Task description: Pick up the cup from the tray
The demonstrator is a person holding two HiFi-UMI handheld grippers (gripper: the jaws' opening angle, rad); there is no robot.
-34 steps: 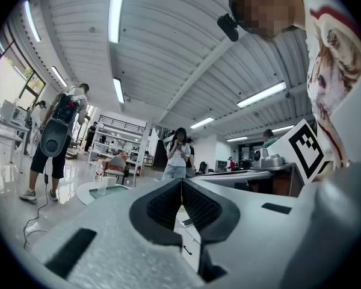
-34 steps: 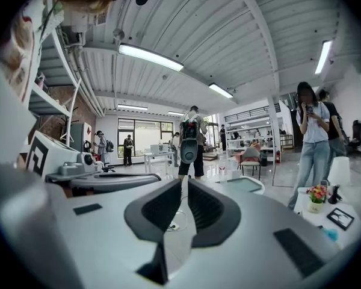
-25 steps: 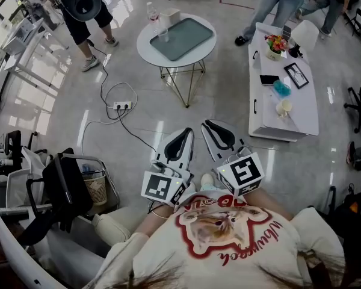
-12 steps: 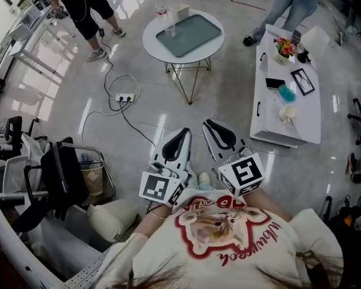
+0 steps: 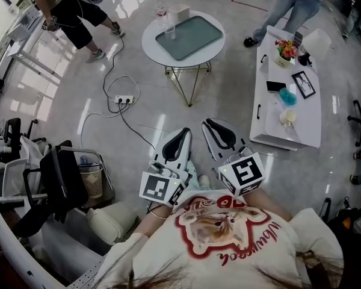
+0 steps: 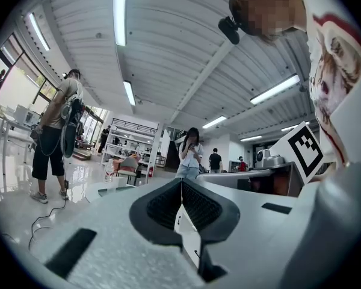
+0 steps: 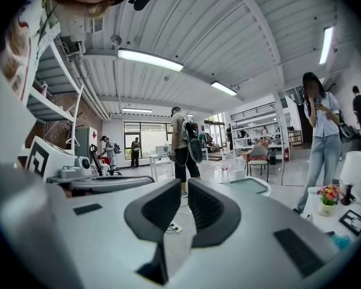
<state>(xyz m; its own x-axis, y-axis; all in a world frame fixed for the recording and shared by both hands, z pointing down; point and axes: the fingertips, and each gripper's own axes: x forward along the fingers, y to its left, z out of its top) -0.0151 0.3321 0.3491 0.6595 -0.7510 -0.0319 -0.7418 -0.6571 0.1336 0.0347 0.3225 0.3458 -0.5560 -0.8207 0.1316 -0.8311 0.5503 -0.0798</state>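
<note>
A clear cup (image 5: 170, 32) stands on the left end of a grey-green tray (image 5: 192, 36), which lies on a round white table (image 5: 159, 50) far ahead of me. A bottle (image 5: 162, 8) and a white box (image 5: 180, 11) stand behind the tray. Both grippers are held close to my chest, well short of the table. My left gripper (image 5: 179, 140) is shut and holds nothing; its pads (image 6: 195, 206) meet. My right gripper (image 5: 219, 134) is shut and holds nothing too. In the right gripper view the tray (image 7: 253, 185) shows beyond the right gripper (image 7: 185, 185).
A long white table (image 5: 307, 122) at the right carries flowers (image 5: 285, 46), a picture frame and small items. A power strip (image 5: 123, 99) with cables lies on the floor left of the round table. People stand at the upper left (image 5: 72, 11) and upper right (image 5: 289, 2). A chair (image 5: 60, 188) is at my left.
The person at the upper left has walked and bent over. The round table sits slightly differently in the view. Both grippers stay where they were, shut.
</note>
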